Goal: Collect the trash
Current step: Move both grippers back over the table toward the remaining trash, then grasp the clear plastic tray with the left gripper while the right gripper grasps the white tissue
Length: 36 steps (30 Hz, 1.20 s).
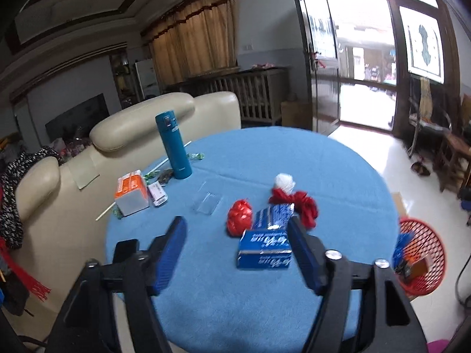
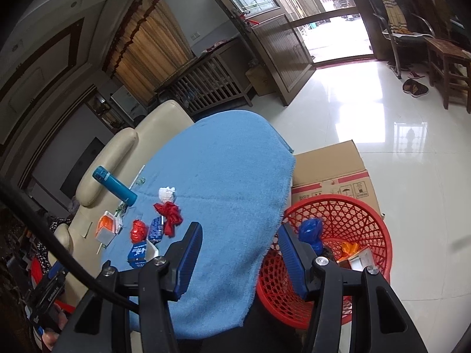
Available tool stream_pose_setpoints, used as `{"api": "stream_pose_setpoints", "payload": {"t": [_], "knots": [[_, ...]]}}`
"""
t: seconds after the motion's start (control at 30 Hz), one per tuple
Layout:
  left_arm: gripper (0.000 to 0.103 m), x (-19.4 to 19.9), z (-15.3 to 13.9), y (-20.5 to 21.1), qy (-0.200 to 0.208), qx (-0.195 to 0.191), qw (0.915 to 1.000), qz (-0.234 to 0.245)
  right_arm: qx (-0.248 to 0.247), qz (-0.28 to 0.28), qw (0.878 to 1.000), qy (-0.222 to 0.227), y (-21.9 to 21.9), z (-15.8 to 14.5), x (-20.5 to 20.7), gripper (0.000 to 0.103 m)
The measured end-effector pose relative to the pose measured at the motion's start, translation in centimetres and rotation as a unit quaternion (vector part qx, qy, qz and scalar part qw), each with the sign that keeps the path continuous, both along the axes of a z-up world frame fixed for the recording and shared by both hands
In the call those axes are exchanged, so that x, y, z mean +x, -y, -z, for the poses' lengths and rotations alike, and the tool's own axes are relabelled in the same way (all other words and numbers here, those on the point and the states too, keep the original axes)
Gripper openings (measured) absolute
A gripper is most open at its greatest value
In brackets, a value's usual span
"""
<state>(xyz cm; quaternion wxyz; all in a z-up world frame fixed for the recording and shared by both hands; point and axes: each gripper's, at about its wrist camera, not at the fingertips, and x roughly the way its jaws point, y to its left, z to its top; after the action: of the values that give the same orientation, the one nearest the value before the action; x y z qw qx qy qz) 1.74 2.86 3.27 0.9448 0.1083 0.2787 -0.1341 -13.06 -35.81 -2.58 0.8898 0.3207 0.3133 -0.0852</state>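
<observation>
Trash lies on a round table with a blue cloth (image 1: 265, 158): a blue carton (image 1: 265, 251), a second blue pack (image 1: 273, 216), a crumpled red wrapper (image 1: 239, 217), a red cloth scrap (image 1: 306, 204) and a white paper ball (image 1: 284, 181). My left gripper (image 1: 237, 229) is open just above the table, with the blue carton near its right finger. My right gripper (image 2: 240, 235) is open and empty over the table's edge, beside a red mesh basket (image 2: 338, 214) that holds a blue bag (image 2: 309, 231) and other trash.
A teal flask (image 1: 173, 144), an orange and white box (image 1: 131, 192), a small white box (image 1: 157, 192) and a clear plastic tray (image 1: 207, 201) stand on the table's left. A cream sofa (image 1: 132, 123) lies behind. A cardboard box (image 2: 329, 170) sits on the floor by the basket.
</observation>
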Motion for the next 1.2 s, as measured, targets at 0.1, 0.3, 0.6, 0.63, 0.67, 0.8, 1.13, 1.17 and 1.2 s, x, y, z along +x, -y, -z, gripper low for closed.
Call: {"api": "stream_pose_setpoints", "payload": {"t": [0.1, 0.3, 0.6, 0.63, 0.67, 0.8, 1.13, 1.17, 1.2], "knots": [[0.079, 0.9, 0.2, 0.1, -0.021, -0.009, 0.9997, 0.010, -0.005, -0.022, 1.000, 0.008, -1.2, -0.9, 1.0, 0.058], [0.079, 2.7, 2.6, -1.2, -0.090, -0.030, 0.9954, -0.011, -0.008, -0.092, 0.996, 0.013, -5.2, -1.2, 3.8, 0.058], [0.079, 4.6, 5.3, -4.4, -0.118, -0.037, 0.9907, -0.057, -0.010, -0.126, 0.992, -0.016, -8.0, 1.1, 6.0, 0.058], [0.079, 4.8, 5.5, -4.6, -0.122, -0.039, 0.9901, -0.059, -0.008, -0.130, 0.991, -0.019, -8.0, 1.3, 6.3, 0.058], [0.079, 5.0, 5.8, -4.8, -0.125, -0.039, 0.9895, -0.060, -0.008, -0.135, 0.991, -0.023, -8.4, 1.4, 6.9, 0.058], [0.079, 6.0, 7.0, -5.6, -0.132, -0.038, 0.9881, -0.068, -0.014, -0.153, 0.988, -0.036, -9.8, 1.8, 9.2, 0.058], [0.079, 12.2, 8.0, -9.4, -0.135, -0.036, 0.9844, -0.106, -0.021, -0.197, 0.978, -0.067, -13.5, 3.4, 16.8, 0.058], [0.079, 13.0, 8.0, -9.5, -0.136, -0.038, 0.9843, -0.105, -0.020, -0.202, 0.977, -0.069, -13.8, 3.5, 17.8, 0.058], [0.079, 13.8, 8.0, -9.5, -0.138, -0.039, 0.9842, -0.104, -0.019, -0.207, 0.976, -0.069, -14.0, 3.6, 18.9, 0.058]]}}
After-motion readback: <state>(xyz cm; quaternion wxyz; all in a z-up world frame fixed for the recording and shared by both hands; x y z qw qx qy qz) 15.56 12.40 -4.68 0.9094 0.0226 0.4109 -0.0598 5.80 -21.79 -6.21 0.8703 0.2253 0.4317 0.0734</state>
